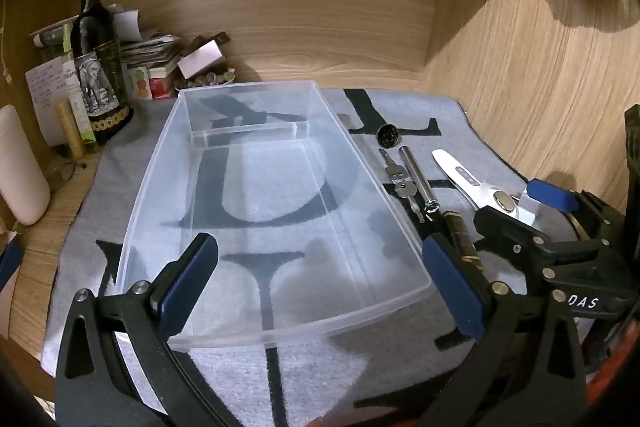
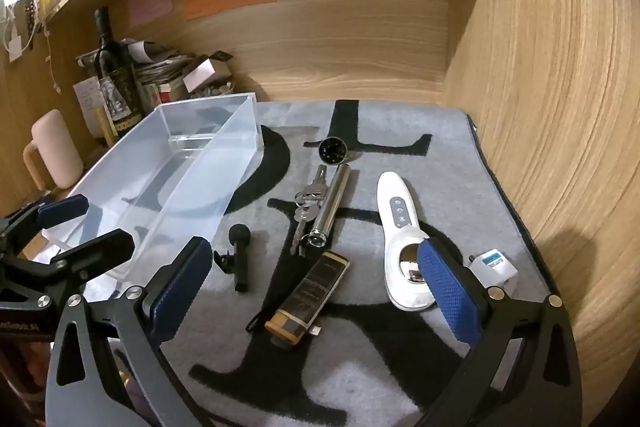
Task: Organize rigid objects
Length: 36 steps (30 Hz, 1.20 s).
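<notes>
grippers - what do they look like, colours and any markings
Both the left gripper and right gripper have black angular frames with silver rivets and blue textured pads. White lettering "DAS" shows on the right one's body seen from the left wrist view. No sleeves or cables are visible.

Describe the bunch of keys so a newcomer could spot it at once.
Start at the clear plastic bin on the grey mat; the loose items lie in a row on its right. The bunch of keys lies against the left side of the shiny steel tube. It is the only flat, toothed metal there, on a ring.
</notes>
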Available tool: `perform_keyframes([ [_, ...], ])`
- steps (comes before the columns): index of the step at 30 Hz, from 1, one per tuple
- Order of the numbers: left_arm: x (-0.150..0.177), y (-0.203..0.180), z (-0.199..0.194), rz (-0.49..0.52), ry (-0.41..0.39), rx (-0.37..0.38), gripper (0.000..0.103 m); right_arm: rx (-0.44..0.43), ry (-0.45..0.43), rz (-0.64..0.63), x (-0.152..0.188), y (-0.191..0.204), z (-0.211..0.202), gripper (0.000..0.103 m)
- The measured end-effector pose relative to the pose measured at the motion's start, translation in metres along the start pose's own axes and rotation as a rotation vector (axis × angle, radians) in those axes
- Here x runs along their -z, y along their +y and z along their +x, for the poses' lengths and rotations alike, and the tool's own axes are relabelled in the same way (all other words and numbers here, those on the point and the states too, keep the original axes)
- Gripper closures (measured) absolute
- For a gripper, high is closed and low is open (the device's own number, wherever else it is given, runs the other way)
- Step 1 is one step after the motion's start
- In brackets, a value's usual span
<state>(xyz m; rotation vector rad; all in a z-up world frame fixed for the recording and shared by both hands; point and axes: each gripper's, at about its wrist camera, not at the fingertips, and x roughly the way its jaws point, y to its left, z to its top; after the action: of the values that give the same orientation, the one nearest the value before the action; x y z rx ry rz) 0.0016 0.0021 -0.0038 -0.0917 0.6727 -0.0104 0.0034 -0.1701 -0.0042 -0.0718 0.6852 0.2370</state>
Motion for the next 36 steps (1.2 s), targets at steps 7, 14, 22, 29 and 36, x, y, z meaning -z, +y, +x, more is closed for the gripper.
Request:
perform_keyframes([
  [7,-0.002,0.003,-0.004,-0.011,-0.003,0.0,0.0,0.002,-0.002,-0.005,0.002,0.001,0.0,0.0],
  [14,-0.003,0.002,-0.003,-0.007,0.002,0.002,0.0,0.002,-0.001,-0.009,0.002,0.003,0.0,0.0],
  [22,-0.001,0.001,-0.002,-0.005,0.001,0.002,0.0,0.0,0.003,-0.016,0.0,0.005,-0.001,0.0],
  [29,0.0,0.002,-0.002,-0.015,-0.007,-0.006,0.0,-0.003,0.004,-0.023,0.0,0.007,-0.002,0.0],
  [36,0.0,0.005,-0.005,-0.022,-0.01,-0.006,0.0,-0.004,0.004,-0.029,-0.002,0.01,-0.002,0.0],
])
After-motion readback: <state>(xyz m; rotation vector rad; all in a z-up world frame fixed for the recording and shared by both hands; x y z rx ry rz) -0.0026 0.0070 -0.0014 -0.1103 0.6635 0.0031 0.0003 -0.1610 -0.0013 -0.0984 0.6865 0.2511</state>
